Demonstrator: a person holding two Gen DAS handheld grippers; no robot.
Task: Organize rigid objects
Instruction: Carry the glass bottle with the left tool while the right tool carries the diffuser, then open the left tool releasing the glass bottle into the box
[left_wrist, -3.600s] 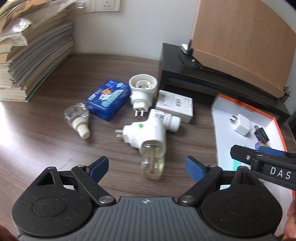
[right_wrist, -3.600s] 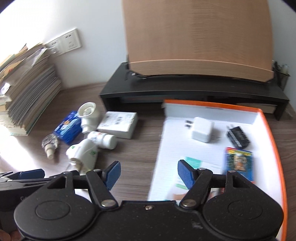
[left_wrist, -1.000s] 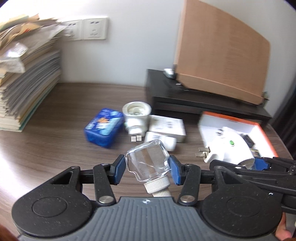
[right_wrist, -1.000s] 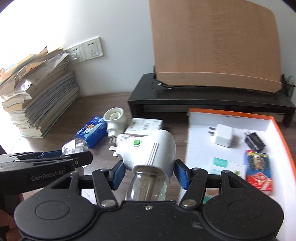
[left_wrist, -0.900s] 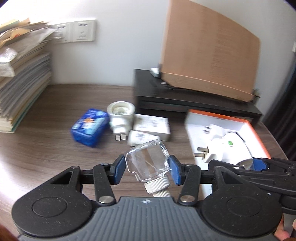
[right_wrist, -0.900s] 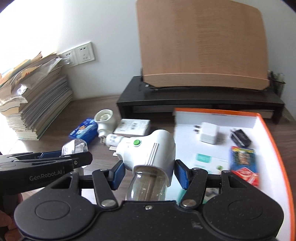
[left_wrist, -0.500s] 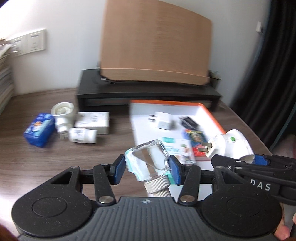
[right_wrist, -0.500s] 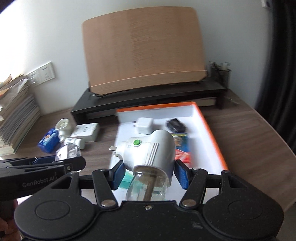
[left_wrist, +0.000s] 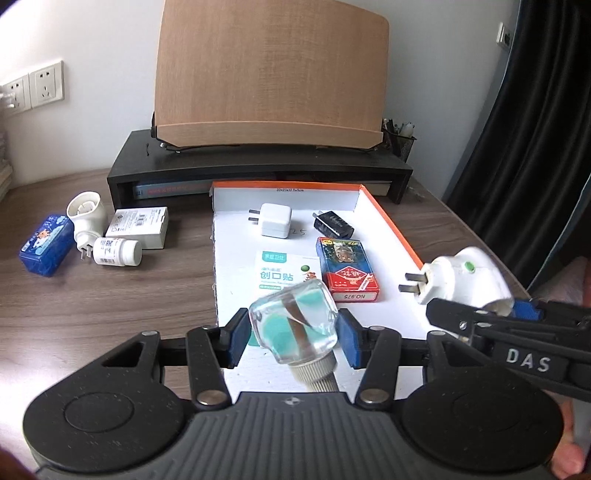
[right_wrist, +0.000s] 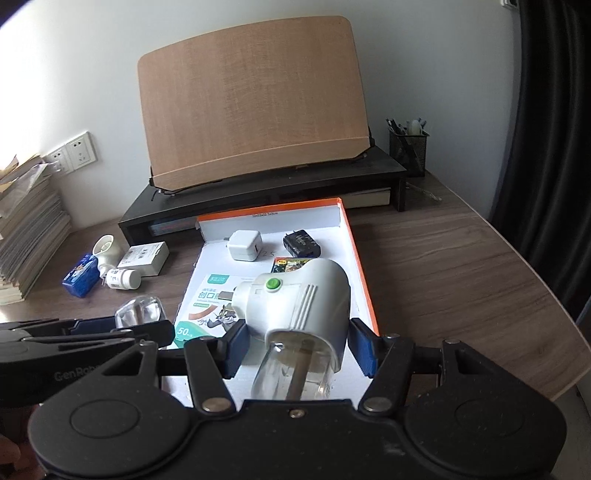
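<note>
While the clear glass bottle (left_wrist: 293, 325) is hanging over the near end of the orange-edged tray (left_wrist: 391, 229), the left hand-held gripper (left_wrist: 291, 338) is pinching it, tilted downward. The right hand-held gripper (right_wrist: 297, 345), angled alike, is clamping the white plug-in heater (right_wrist: 303, 302) above the tray. Both have swung rightward from the loose items on the counter (left_wrist: 92, 310) since a second ago.

- Two grippers up: left gripper (left_wrist: 291, 334), right gripper (right_wrist: 297, 345).
- Two plug-in vaporizers: one held (right_wrist: 301, 301), one on the desk (left_wrist: 85, 212).
- One loose clear bottle (left_wrist: 293, 325).
- Two chargers: white (left_wrist: 274, 220), black (left_wrist: 333, 224).
- One card deck (left_wrist: 347, 269).
- One plaster box (left_wrist: 282, 271).
- One pill bottle (left_wrist: 116, 252).
- One white carton (left_wrist: 138, 227).
- One blue pack (left_wrist: 47, 244).
- One orange-rimmed tray (left_wrist: 391, 229).
- Wall sockets (left_wrist: 46, 85): two, perhaps more at the edge.
</note>
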